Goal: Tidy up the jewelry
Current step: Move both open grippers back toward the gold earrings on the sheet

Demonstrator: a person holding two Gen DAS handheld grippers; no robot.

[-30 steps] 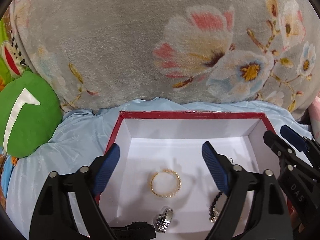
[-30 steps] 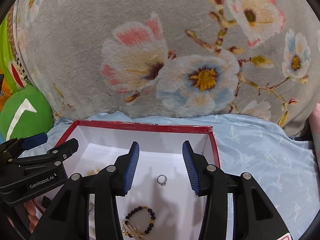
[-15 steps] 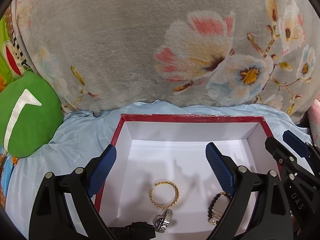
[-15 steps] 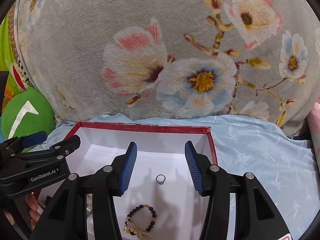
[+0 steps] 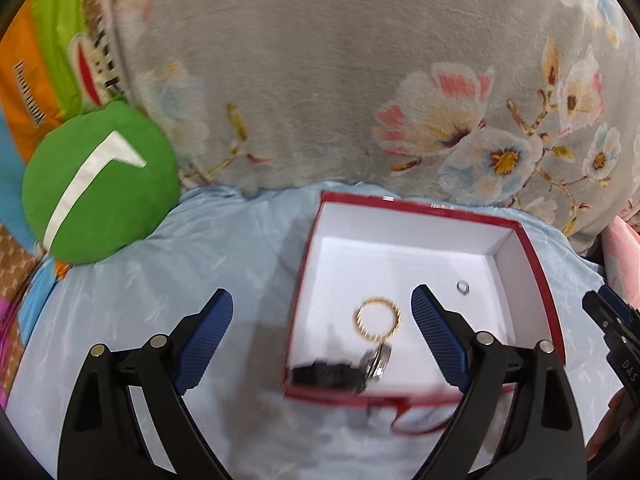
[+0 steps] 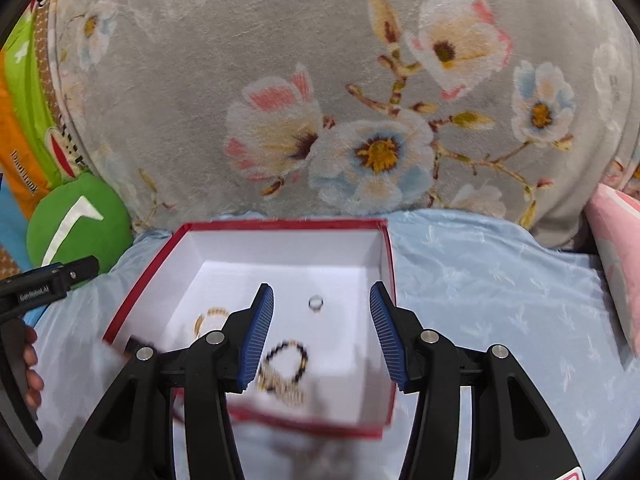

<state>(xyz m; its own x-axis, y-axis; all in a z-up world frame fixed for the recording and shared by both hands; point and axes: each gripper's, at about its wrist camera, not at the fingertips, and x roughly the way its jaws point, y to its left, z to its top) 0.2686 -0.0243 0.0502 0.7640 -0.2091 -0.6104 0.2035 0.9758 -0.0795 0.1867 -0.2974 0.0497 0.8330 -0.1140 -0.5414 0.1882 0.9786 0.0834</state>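
Note:
A red box with a white inside (image 5: 516, 228) (image 6: 280, 225) sits on a light blue sheet. In it lie a gold bracelet (image 5: 377, 317) (image 6: 208, 317), a silver watch with a black strap (image 5: 376, 362), a small silver ring (image 5: 463, 287) (image 6: 315, 302) and a dark bead bracelet (image 6: 286, 364). My left gripper (image 5: 318, 340) is open and empty, above the box's left wall. My right gripper (image 6: 322, 332) is open and empty, above the box's near right part.
A grey flowered blanket (image 5: 340, 80) (image 6: 340, 80) rises behind the box. A green round cushion (image 5: 98, 184) (image 6: 78, 224) lies at the left. A pink pillow (image 6: 616, 248) is at the right edge. The blue sheet (image 5: 224, 248) spreads around the box.
Both grippers have pulled back and up from the box. The left one has also swung left, so the box now sits to its right. Both stay open.

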